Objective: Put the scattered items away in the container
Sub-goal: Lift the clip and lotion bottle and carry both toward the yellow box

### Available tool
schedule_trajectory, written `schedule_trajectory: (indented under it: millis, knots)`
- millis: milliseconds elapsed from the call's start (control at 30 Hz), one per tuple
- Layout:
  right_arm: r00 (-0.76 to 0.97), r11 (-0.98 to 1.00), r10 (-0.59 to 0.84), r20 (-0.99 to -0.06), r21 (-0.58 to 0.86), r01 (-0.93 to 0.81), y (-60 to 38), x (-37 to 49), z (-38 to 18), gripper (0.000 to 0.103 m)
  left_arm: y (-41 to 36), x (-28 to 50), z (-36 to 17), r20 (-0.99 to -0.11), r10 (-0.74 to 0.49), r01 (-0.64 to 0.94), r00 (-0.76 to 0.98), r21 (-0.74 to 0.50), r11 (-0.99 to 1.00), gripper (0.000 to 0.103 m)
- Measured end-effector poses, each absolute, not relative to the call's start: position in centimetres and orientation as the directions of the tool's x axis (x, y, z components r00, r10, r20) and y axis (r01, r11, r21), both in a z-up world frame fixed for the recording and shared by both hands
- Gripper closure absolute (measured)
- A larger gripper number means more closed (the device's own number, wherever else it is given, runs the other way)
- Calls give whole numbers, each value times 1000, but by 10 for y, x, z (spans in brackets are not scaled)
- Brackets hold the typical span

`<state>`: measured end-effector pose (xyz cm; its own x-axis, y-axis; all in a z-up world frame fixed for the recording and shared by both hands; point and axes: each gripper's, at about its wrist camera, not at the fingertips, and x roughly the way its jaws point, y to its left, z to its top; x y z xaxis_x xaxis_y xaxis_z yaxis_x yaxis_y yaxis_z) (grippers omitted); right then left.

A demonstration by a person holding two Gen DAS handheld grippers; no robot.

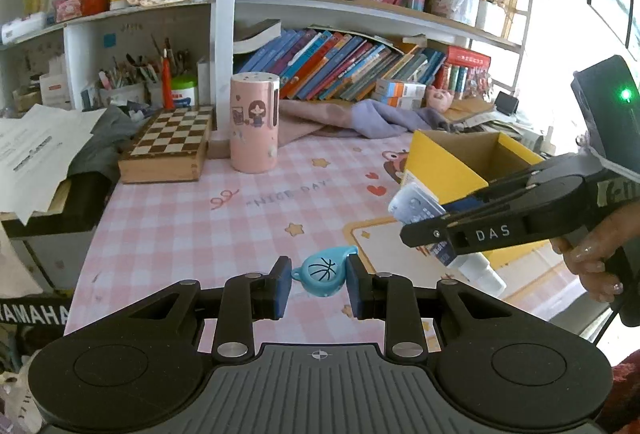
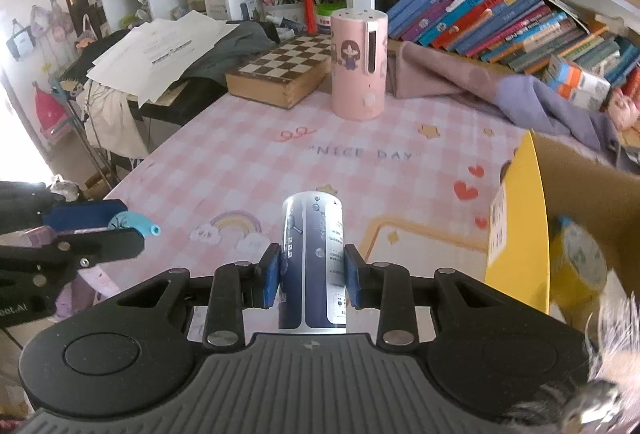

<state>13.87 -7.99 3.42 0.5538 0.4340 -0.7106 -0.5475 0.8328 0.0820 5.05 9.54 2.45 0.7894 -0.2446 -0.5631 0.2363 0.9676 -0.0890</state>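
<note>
Left gripper clamped on blue whistle | right gripper clamped on tube, both above table | step: carrying | next: drop into yellow box

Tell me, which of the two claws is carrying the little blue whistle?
The left gripper pinches the blue whistle with its basketball print. The right gripper instead clamps a tall white-and-blue tube, nearer the yellow box.

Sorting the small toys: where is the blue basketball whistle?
The blue basketball whistle is clamped in the left tongs above the pink checked mat, left of the yellow box.
</note>
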Motion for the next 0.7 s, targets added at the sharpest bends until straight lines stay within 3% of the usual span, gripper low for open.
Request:
schedule_trajectory:
  millis: [700]
  knots:
    - [619, 919, 331, -712, 96, -381, -139, 35, 20, 73, 65, -3, 22, -568, -333, 326, 753, -119, 938, 75]
